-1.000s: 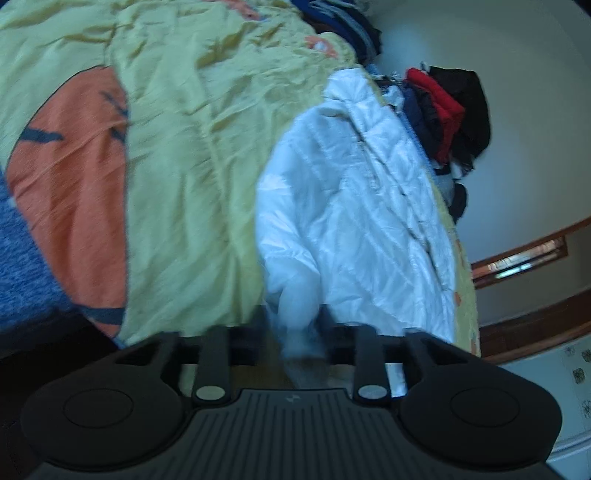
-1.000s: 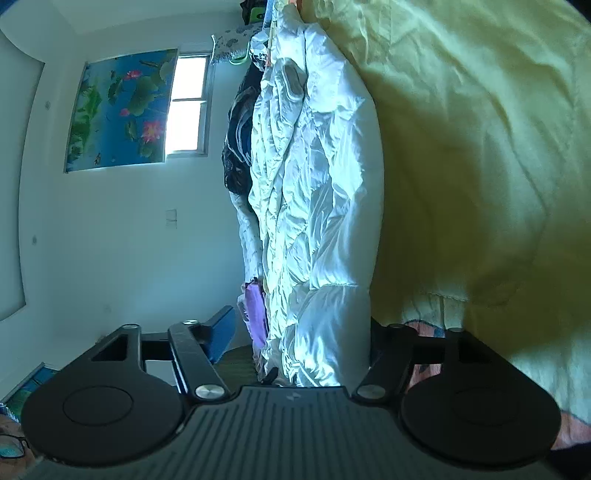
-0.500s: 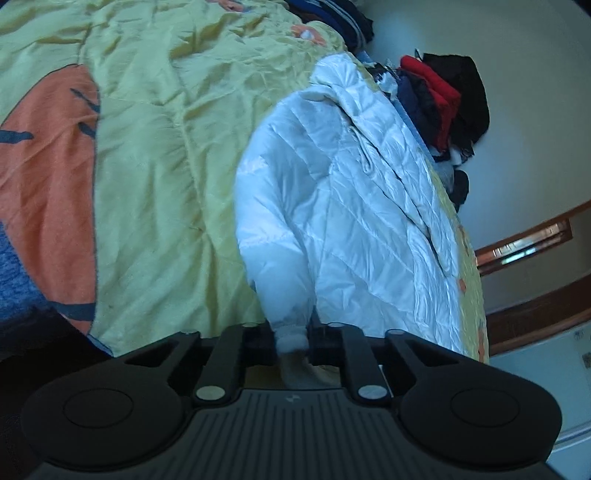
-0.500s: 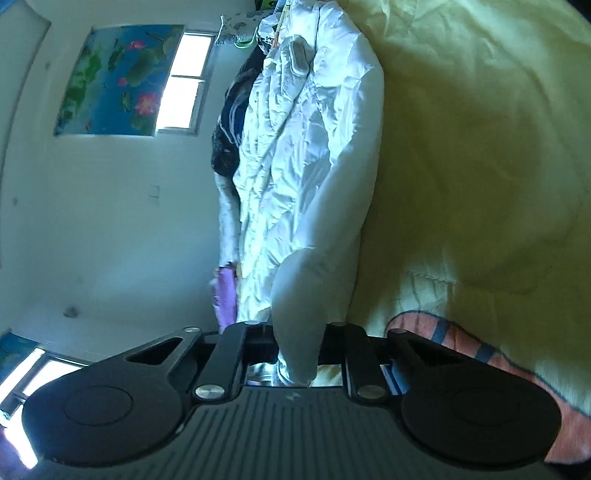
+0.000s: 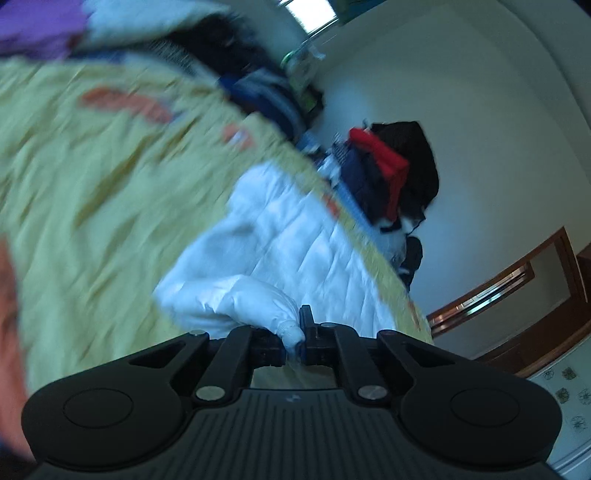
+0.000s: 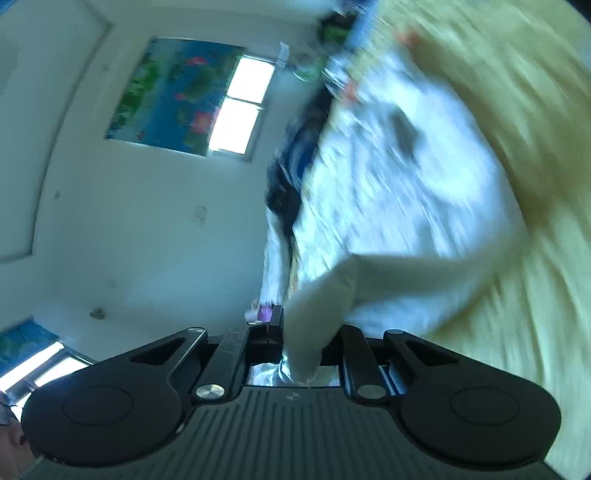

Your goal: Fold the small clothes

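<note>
A white quilted puffer jacket point(image 5: 295, 251) lies on a yellow bedspread point(image 5: 110, 192). My left gripper point(image 5: 294, 338) is shut on the cuff of one white sleeve point(image 5: 258, 302), which is lifted off the bed. In the right wrist view the same jacket point(image 6: 406, 192) spreads up and right, blurred by motion. My right gripper point(image 6: 301, 354) is shut on the cuff of the other sleeve point(image 6: 325, 295), which bends up from the jaws toward the jacket body.
A heap of dark, red and blue clothes point(image 5: 391, 173) lies at the bed's far edge by a white wall. A purple garment point(image 5: 40, 26) sits at the top left. A window point(image 6: 236, 107) and flower picture point(image 6: 166, 99) hang on the wall.
Both grippers closed on the jacket's sleeve cuffs and lifted them off the bed. Both views swung and blurred as the hands rose and turned.
</note>
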Action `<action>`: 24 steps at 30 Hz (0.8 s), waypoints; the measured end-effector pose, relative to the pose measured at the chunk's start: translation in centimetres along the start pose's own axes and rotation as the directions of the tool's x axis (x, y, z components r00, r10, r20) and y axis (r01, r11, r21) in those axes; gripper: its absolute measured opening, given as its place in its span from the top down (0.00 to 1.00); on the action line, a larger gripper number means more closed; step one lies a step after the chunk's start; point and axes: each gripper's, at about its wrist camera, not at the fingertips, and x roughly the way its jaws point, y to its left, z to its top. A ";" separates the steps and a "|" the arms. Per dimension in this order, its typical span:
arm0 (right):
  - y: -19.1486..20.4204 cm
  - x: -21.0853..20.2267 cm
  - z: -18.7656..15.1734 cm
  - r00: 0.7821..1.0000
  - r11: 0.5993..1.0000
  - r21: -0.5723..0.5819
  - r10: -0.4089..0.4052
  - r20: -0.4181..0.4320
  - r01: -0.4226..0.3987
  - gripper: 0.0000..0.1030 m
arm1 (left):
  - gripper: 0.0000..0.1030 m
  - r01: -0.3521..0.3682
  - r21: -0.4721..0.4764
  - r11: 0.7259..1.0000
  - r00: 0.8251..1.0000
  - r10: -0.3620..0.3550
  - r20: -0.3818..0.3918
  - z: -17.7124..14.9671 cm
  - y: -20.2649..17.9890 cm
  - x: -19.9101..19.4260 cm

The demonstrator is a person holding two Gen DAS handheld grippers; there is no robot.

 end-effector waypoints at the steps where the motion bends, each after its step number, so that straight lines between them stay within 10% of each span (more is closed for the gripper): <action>1: 0.8 0.8 1.2 1.000 0.999 -0.039 -0.007 0.003 0.007 0.88 | 0.95 -0.008 0.027 1.000 1.000 0.007 0.010 0.7 -1.1 1.1; 12: 4.0 9.0 16.6 0.992 0.974 -0.214 -0.054 0.115 0.078 0.88 | 0.95 -0.069 0.174 0.982 0.987 0.042 0.154 11.7 -8.8 15.2; 24: -7.6 20.3 26.5 0.936 0.935 -0.084 -0.335 0.103 0.344 0.88 | 0.95 -0.328 0.145 0.933 0.945 0.323 0.061 14.6 -4.8 33.2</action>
